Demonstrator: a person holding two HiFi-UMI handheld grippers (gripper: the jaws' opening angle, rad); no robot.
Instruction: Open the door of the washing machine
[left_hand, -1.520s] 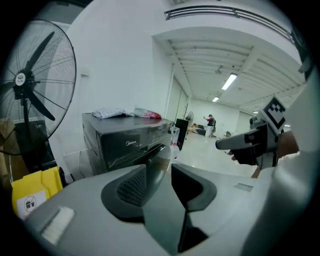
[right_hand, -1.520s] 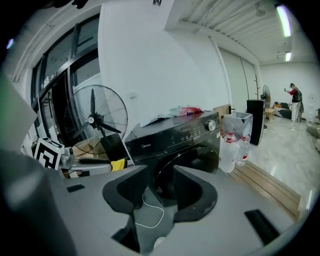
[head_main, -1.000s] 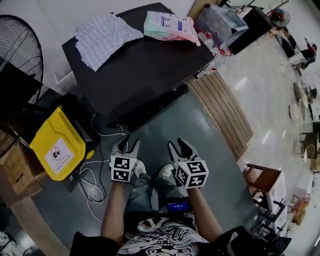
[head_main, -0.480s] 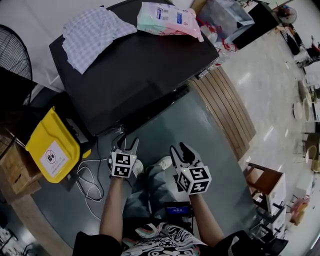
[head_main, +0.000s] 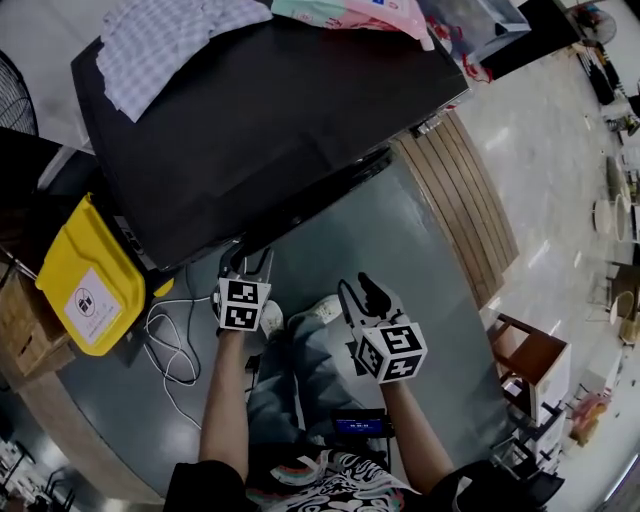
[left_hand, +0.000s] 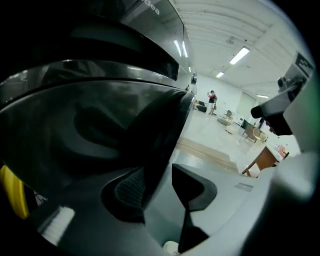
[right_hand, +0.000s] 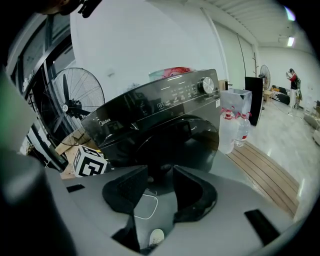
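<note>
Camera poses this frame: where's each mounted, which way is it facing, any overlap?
Head view: on person's head, steeply down onto washing machine top; shows arms, legs, left gripper, right gripper.
Left gripper view: on left gripper, close to the door; jaws closing, gripping nothing.
Right gripper view: on right gripper, facing the machine's front; jaws apart, empty.
Shared: head and right gripper views both show left gripper's marker cube.

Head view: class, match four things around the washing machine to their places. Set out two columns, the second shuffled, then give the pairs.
1 checked cloth
2 yellow container
3 white cable
4 wooden platform

A looped on the grey floor
B on top of the washing machine
C at the machine's left in the picture
D at the machine's right in the picture

Pairs: 1-B, 2-C, 3-A, 4-D
</note>
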